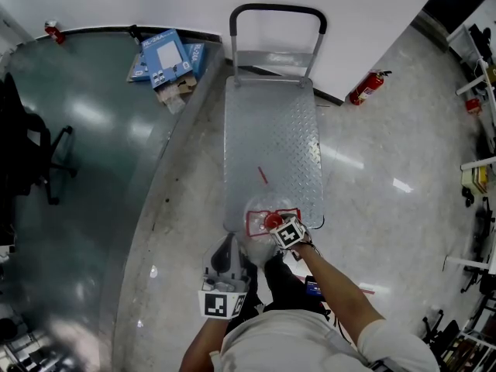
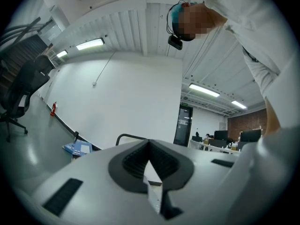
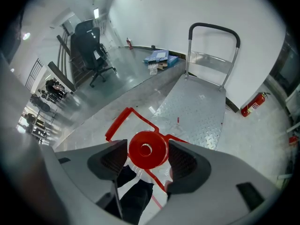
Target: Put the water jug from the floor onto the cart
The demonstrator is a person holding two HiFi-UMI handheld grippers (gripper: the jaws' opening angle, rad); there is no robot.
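The water jug (image 1: pixel 263 225) is clear plastic with a red cap (image 3: pixel 147 149) and a red handle frame (image 3: pixel 123 118). It hangs at the near end of the metal cart (image 1: pixel 271 149), over that end's edge. My right gripper (image 1: pixel 274 225) is shut on the jug's neck, with a jaw on each side of the cap (image 1: pixel 272 222). In the right gripper view, that gripper (image 3: pixel 147 156) looks down past the cap at dark trouser legs and the cart deck (image 3: pixel 197 109). My left gripper (image 1: pixel 231 246) is low beside the jug, shut and empty. The left gripper (image 2: pixel 149 162) points up at the ceiling.
The cart's black push handle (image 1: pixel 277 12) stands at its far end by the white wall. A red fire extinguisher (image 1: pixel 367 87) lies right of the cart. Blue boxes (image 1: pixel 167 59) sit at the back left. A black office chair (image 1: pixel 31 153) stands on the dark floor at the left.
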